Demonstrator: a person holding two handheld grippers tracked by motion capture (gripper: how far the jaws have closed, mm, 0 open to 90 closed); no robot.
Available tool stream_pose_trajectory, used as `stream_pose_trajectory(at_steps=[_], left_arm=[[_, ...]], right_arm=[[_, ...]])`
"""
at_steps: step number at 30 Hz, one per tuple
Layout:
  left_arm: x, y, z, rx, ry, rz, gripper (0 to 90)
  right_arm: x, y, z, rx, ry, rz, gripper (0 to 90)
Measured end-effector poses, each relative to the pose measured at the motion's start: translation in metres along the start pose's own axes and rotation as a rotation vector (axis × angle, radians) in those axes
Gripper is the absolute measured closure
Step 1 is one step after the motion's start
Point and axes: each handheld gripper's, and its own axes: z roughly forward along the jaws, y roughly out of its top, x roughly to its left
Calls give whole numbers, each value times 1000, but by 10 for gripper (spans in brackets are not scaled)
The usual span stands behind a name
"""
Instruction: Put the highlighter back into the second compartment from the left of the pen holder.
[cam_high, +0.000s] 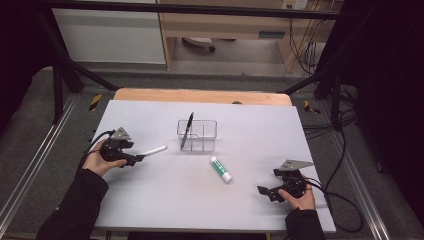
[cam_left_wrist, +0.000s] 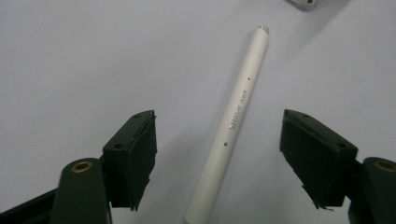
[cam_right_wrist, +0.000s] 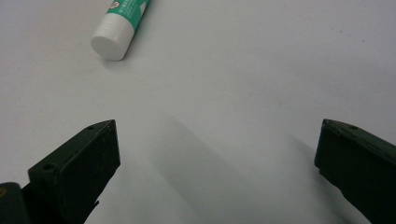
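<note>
Jaws of left gripper (cam_left_wrist: 219, 154) apart astride white pen (cam_left_wrist: 233, 121); right gripper (cam_right_wrist: 217, 158) likewise apart, glue stick (cam_right_wrist: 119, 25) ahead.

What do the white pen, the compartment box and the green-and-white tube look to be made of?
White pen: probably matte plastic, since the barrel is evenly white with small printed lettering and no glare.
Compartment box: clear hard plastic or acrylic, because the table shows through its walls and dividers.
Green-and-white tube: likely plastic, with a smooth white cap and a printed green label.
</note>
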Motion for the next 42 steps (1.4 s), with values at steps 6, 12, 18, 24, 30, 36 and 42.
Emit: stream_pose_trajectory(at_steps=[6,12,18,24,30,36,42], left_arm=[[1,-1,4,22,-36,34,438],[7,-4,9,50,-43,40,548],[10,-6,11,48,-64,45,629],[11,-7,11,53,-93,64,714],[10,-8,11,60,-98,104,737],[8,-8,11,59,-102,154,776],[7,-7,10,60,-99,169,779]], right_arm=[[0,0,1,-1,4,-3,5],[0,0,1,-1,3,-4,5],[0,0,0,0,2,1,5],[0,0,1,3,5,-1,5],[0,0,1,5,4,-2,5],[0,0,1,3,3,-1,5],[0,0,0,1,1,0,5]])
